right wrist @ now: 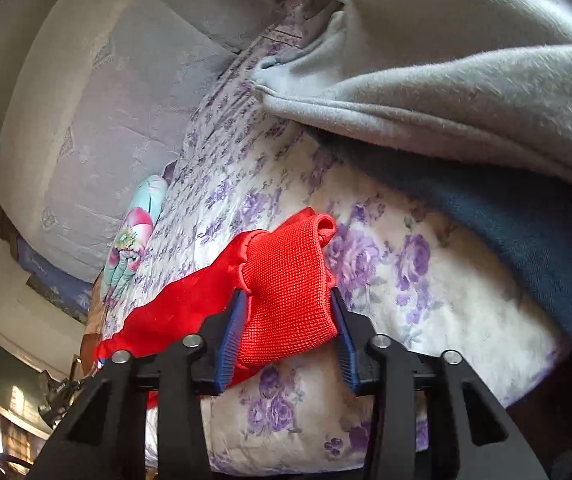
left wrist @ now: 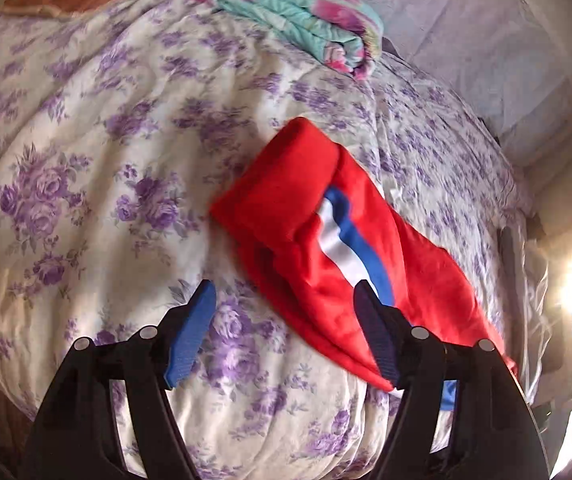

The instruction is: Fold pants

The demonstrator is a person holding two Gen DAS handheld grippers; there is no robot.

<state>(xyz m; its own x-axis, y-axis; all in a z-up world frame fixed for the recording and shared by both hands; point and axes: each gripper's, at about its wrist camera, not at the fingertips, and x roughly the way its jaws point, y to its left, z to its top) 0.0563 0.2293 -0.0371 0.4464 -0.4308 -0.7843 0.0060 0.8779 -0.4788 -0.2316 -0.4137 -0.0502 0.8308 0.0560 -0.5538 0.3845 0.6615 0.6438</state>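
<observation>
- Hard to see much of the room: the edges of both views go dark, and there's a blown-out glare at about 3 o'clock in my left view.
- The far end of the red pants [left wrist: 326, 240] slips behind my left gripper's right finger, so I can't tell where it ends.
- My left gripper [left wrist: 283, 300] is spread wide with nothing between the pads. The pants lie on the floral quilt [left wrist: 105, 152], running from roughly 12 o'clock down to 3 o'clock of it, with the blue and white stripe showing.
- My right gripper [right wrist: 286, 312] is at a narrow gap with the ribbed red waistband between the pads. I honestly can't tell if they're pressing on it or just sitting beside it.
- A grey blanket [right wrist: 466, 60] fills 1 o'clock in that view, and a folded teal floral blanket [left wrist: 294, 12] sits at 12 in the left one.
</observation>
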